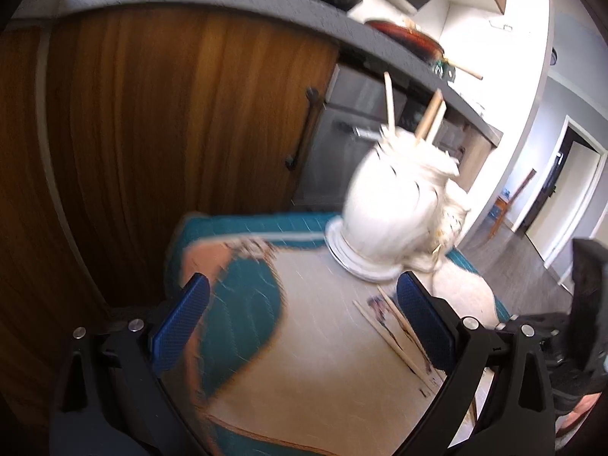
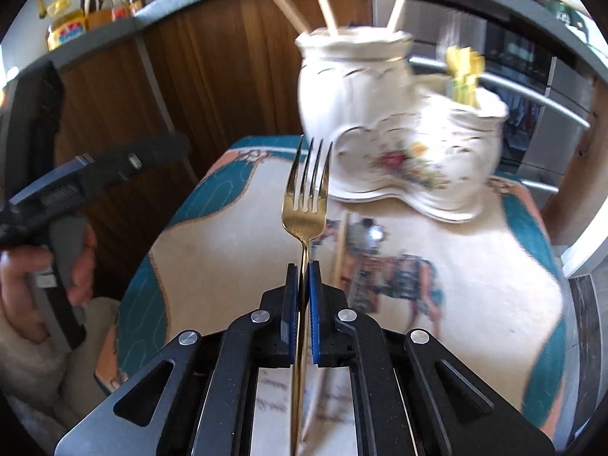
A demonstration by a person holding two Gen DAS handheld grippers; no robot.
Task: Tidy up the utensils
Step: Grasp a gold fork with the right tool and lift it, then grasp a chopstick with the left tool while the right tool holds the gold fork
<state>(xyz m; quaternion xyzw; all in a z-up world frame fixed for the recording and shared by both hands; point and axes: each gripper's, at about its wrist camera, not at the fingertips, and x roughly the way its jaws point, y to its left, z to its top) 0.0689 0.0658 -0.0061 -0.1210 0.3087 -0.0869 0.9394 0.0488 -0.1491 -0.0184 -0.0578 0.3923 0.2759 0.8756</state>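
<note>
- Right gripper [image 2: 303, 285]: jaws closed tight on the gold fork [image 2: 307, 197], centre frame, tines up.
- Left gripper [image 1: 304, 304]: jaws spread wide, nothing between.
- White ceramic holder [image 2: 355, 83], upper centre, contains wooden chopsticks [image 2: 326, 7].
- Loose chopsticks [image 1: 387, 334] lie on tablecloth [image 1: 323, 361], lower right.

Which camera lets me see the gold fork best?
The right wrist view: the fork stands sharp and central, pinched in the right tool. The left wrist view shows no fork, only the white jar and chopsticks.
</note>
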